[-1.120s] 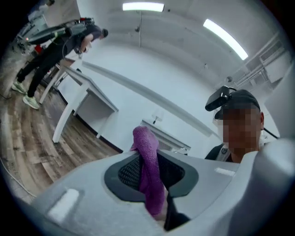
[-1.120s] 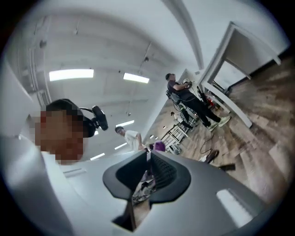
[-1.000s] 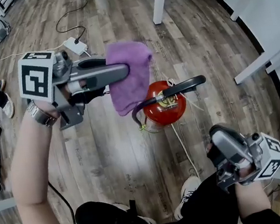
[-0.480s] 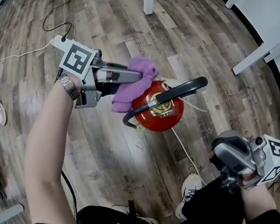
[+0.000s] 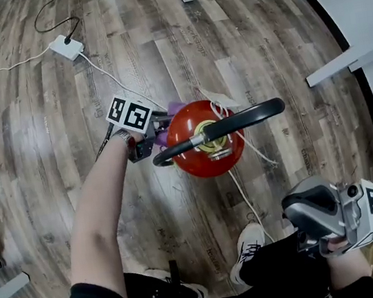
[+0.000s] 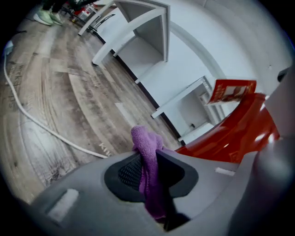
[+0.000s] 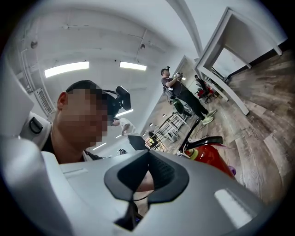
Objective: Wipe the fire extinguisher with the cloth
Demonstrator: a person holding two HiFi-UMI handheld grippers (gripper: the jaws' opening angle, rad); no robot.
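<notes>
Purple cloth (image 6: 145,138) is pinched in the closed jaws of the left gripper (image 6: 148,166), just beside the flank of the red fire extinguisher (image 5: 206,163), which stands upright on the wood floor (image 5: 92,75). Right gripper (image 7: 147,159) hangs well apart, jaws shut on nothing, so I judge a hard sideways wipe could tip the unsteadied cylinder, or its black handle (image 5: 238,120) could snag the cloth loose. No containers in view.
</notes>
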